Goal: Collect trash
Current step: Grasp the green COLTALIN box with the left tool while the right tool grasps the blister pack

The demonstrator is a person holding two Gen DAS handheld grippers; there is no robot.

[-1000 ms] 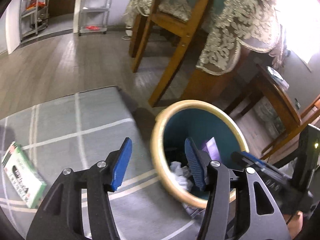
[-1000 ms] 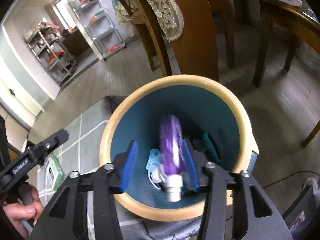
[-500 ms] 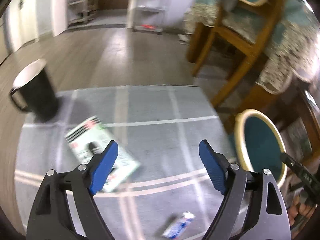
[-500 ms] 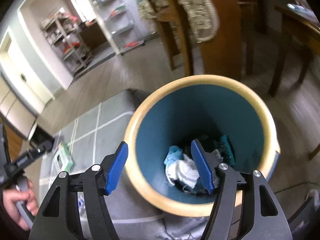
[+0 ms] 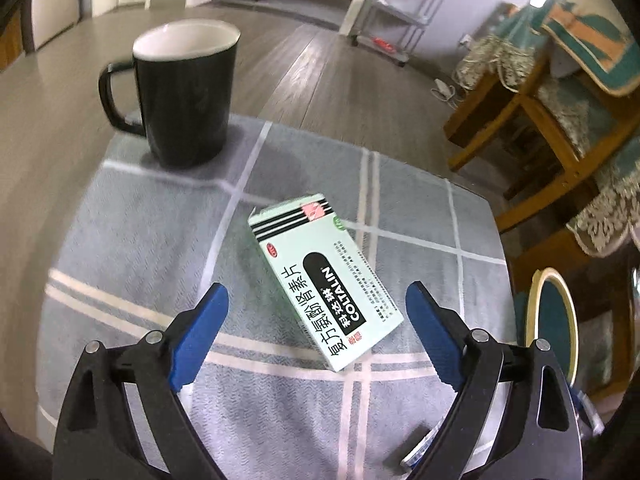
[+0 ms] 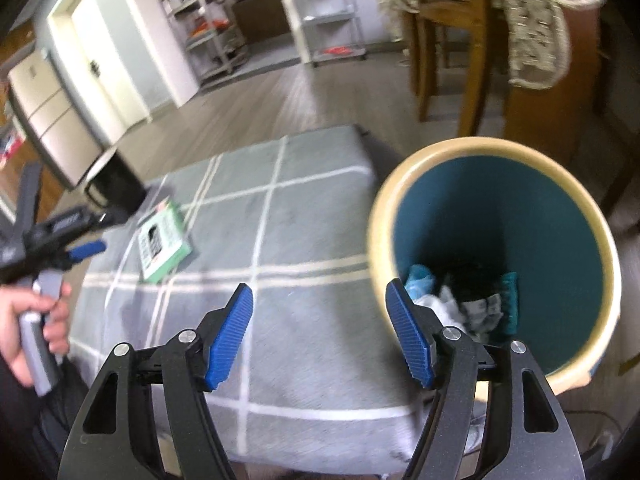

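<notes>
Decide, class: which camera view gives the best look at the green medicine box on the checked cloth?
The left wrist view. The medicine box lies flat, close and sharp there, its lettering legible, just ahead of the open left claw. The right wrist view shows the same box small, blurred and off to the left.

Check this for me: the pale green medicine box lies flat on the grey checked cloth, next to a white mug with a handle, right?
Not quite. The mug is black outside, white only inside, as the left wrist view shows. The pale green medicine box does lie flat on the grey checked cloth, near it.
</notes>
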